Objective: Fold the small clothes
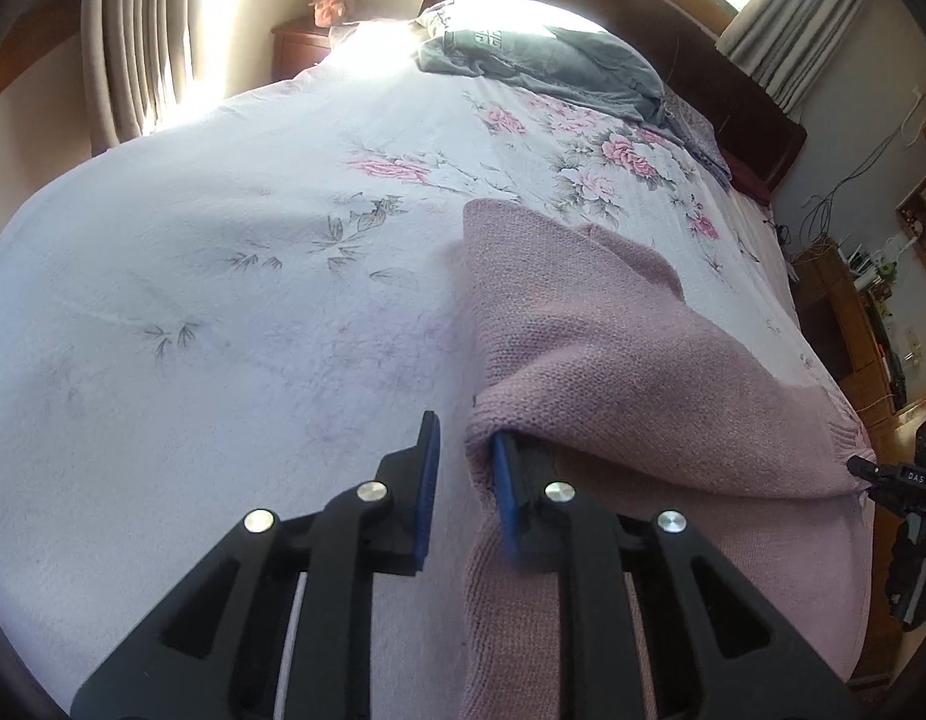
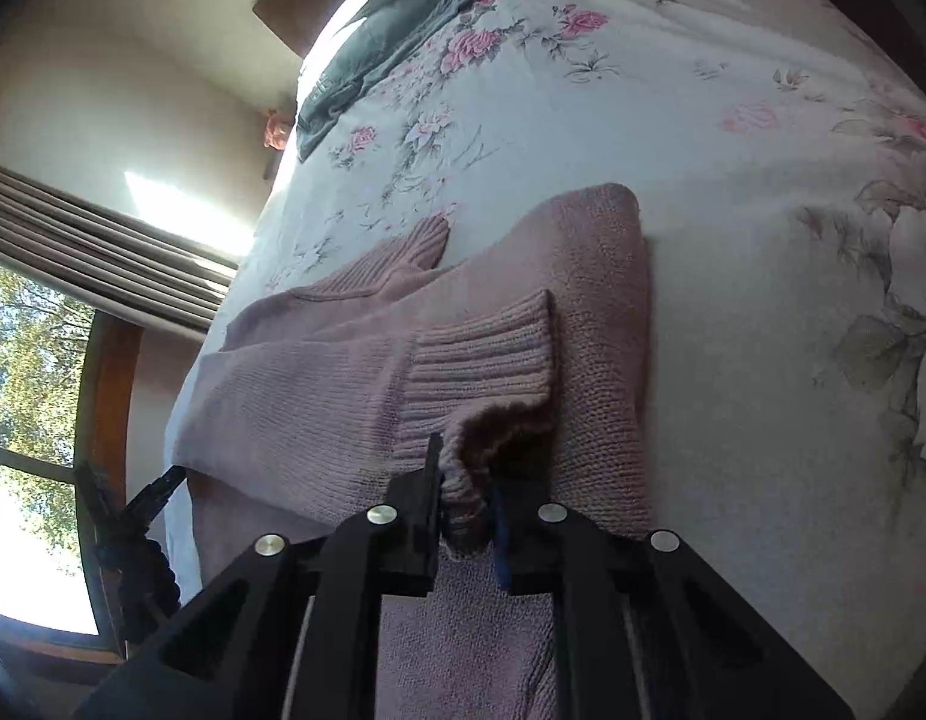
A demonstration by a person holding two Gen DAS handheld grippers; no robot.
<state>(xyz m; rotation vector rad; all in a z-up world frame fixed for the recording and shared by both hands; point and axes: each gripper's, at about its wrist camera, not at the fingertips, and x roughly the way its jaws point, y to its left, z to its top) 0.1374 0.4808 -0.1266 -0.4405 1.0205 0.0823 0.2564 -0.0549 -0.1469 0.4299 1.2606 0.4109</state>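
Your left gripper (image 1: 463,468) is low and points forward. Its two black fingers stand apart, with the blue pads (image 1: 428,498) facing each other. Pink knit cloth (image 1: 613,360) lies over the right finger, not pinched. Your right gripper (image 2: 466,507) is low too, and its fingers squeeze the rolled edge of the ribbed cuff (image 2: 481,360) between them.

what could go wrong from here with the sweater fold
1. The right gripper pinches only the rolled rim of the ribbed cuff; it could slip out mid-fold.
2. The left gripper has its jaws apart, one finger under the sweater edge; if it lifts before closing, that side may drop and the fold skew.
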